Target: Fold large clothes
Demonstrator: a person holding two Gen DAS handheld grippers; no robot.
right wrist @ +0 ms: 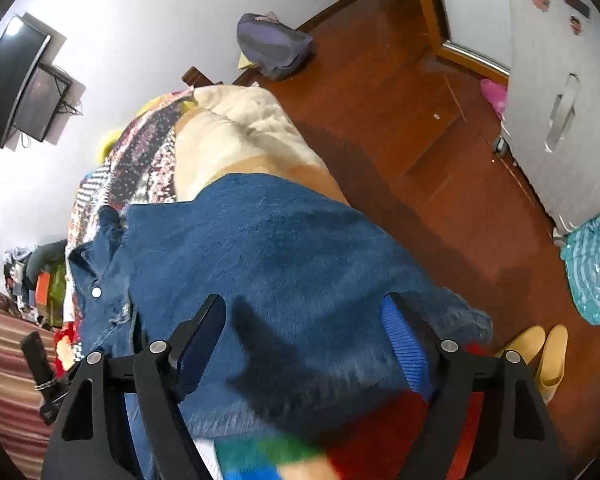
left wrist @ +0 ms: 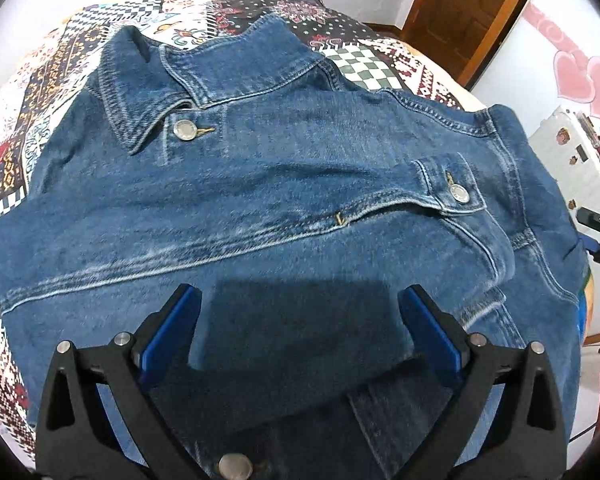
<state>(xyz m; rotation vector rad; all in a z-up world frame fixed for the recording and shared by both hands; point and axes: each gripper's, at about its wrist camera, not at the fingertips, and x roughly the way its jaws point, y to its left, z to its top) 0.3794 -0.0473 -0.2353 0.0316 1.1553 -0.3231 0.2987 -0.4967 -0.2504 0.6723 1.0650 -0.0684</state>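
While spread on the quilt (left wrist: 40, 92), denim jacket (left wrist: 284, 184) beneath both wide-open hand-held grippers (left wrist: 300, 320) (right wrist: 304, 332).

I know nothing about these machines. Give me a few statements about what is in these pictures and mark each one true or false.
1. The garment is a blue denim jacket lying on a patchwork bedspread. True.
2. The left tongs are clamped shut on the collar. False: they stand wide open over the jacket's lower part, and the collar lies far from them.
3. The right tongs are open above denim at the bed's edge. True.
4. The top button at the collar is metal and silver-coloured. True.
5. The floor beside the bed is grey carpet. False: it is reddish-brown wood.
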